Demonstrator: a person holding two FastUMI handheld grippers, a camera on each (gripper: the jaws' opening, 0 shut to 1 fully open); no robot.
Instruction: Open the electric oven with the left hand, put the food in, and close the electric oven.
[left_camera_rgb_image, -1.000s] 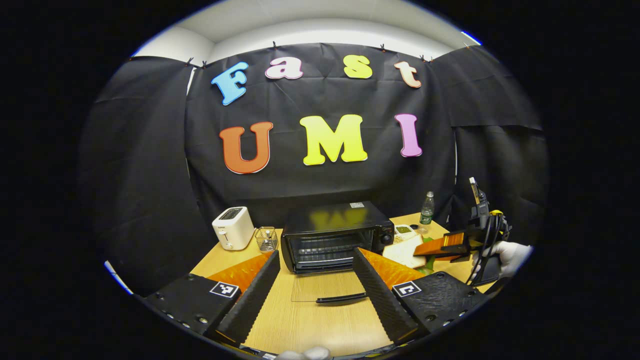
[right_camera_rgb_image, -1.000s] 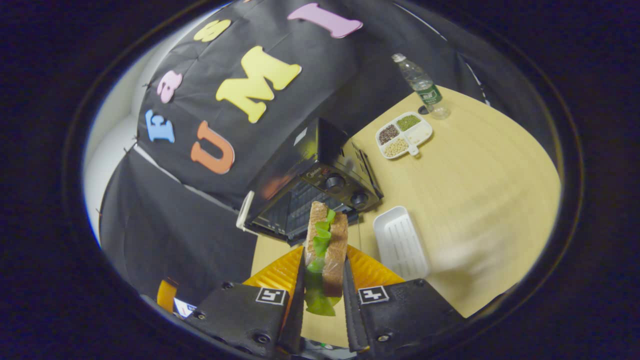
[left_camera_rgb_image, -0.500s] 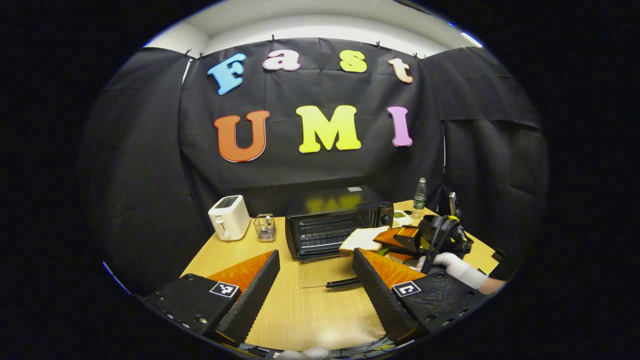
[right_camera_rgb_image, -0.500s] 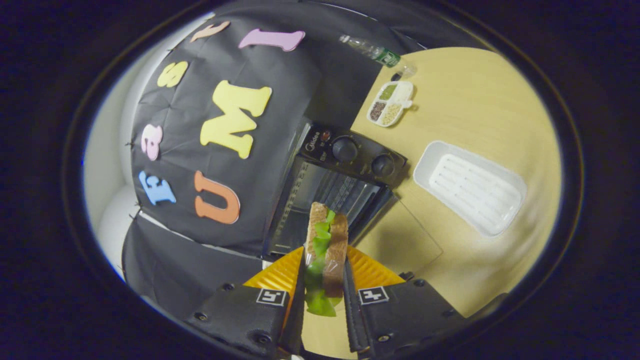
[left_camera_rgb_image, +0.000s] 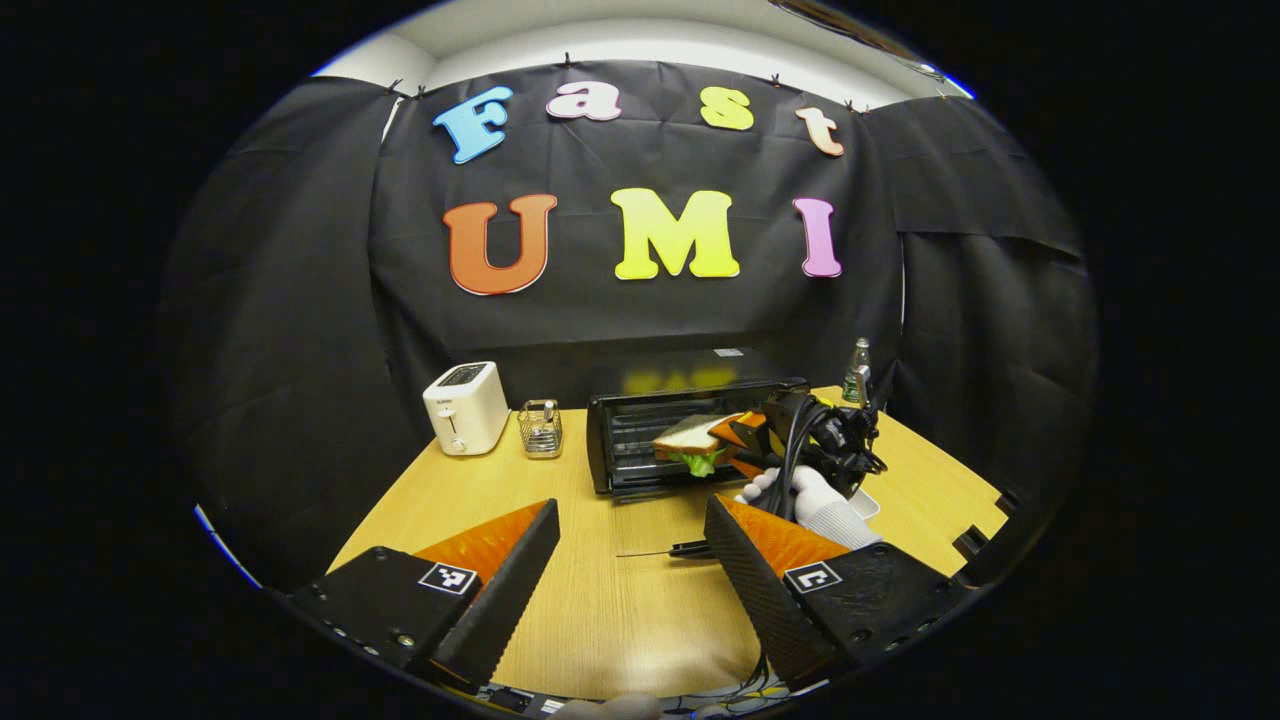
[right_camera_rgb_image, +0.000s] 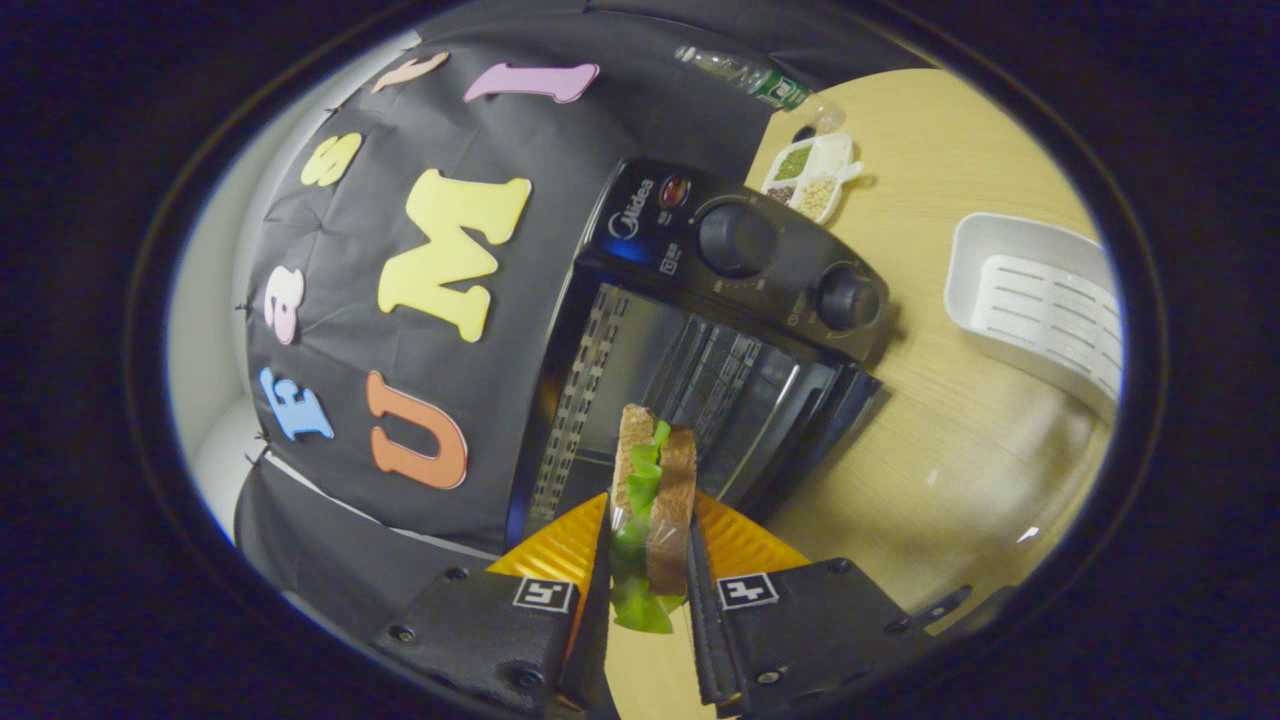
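The right gripper (right_camera_rgb_image: 648, 590) was clamped on the sandwich (right_camera_rgb_image: 650, 500) (lettuce showing), holding it at the mouth of the open oven (right_camera_rgb_image: 700, 340). The left gripper (left_camera_rgb_image: 630, 590) hung spread apart over the table (left_camera_rgb_image: 620, 620).

1. A light wooden table (left_camera_rgb_image: 600, 610) carries everything.
2. At its back left stands a white toaster (left_camera_rgb_image: 465, 407), with a small wire holder (left_camera_rgb_image: 541, 428) just beside it.
3. The black electric oven (left_camera_rgb_image: 690, 425) sits mid-table, its glass door (left_camera_rgb_image: 665, 525) lying open, flat over the wood.
4. To the oven's right lie a white tray (right_camera_rgb_image: 1040, 310), a divided dish of grains (right_camera_rgb_image: 808, 176) and a bottle (right_camera_rgb_image: 760, 82).
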